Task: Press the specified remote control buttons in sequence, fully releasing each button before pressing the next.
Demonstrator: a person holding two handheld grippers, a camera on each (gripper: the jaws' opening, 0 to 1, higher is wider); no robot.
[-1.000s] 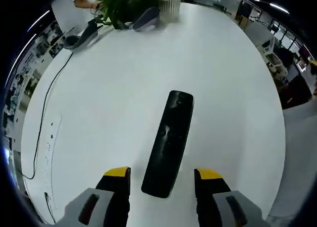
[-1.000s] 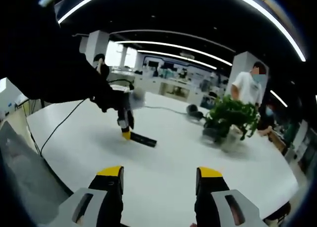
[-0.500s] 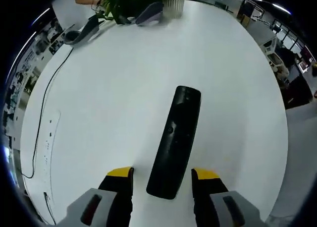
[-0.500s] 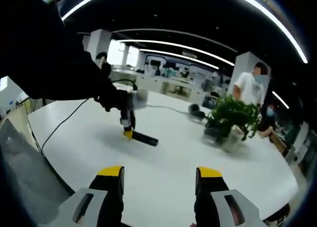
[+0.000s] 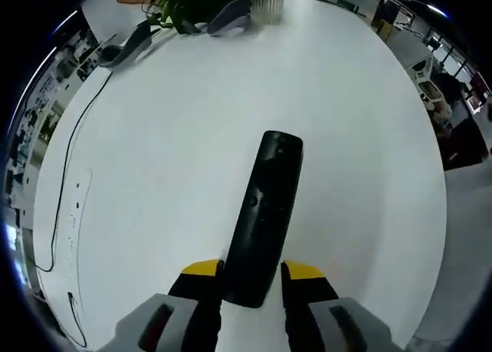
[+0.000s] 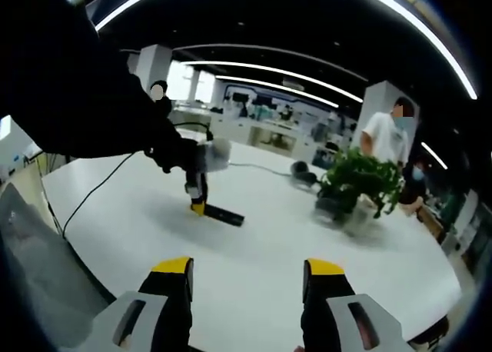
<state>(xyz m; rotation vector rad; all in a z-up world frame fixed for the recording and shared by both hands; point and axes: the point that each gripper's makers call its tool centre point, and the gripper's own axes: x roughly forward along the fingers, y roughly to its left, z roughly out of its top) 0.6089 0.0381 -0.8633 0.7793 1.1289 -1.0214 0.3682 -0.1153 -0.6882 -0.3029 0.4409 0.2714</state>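
Observation:
A long black remote control (image 5: 265, 206) lies on the round white table (image 5: 177, 137), its near end between my left gripper's yellow-tipped jaws. My left gripper (image 5: 252, 273) is shut on that near end, both jaws touching its sides. In the right gripper view the remote control (image 6: 224, 214) is small and far off on the table (image 6: 261, 267), with the left gripper (image 6: 197, 202) pointing down onto its left end from a dark sleeve. My right gripper (image 6: 246, 271) hangs open well short of it, nothing between its jaws.
A leafy plant (image 5: 192, 2), a white ribbed pot (image 5: 265, 2) and grey items (image 5: 127, 48) stand at the table's far edge. A white power strip (image 5: 73, 221) and black cable lie along the left rim. A person in white (image 6: 388, 137) stands behind the plant (image 6: 357, 183).
My left gripper's jaws have closed in from either side onto the remote's near end. The right gripper has stayed open and still.

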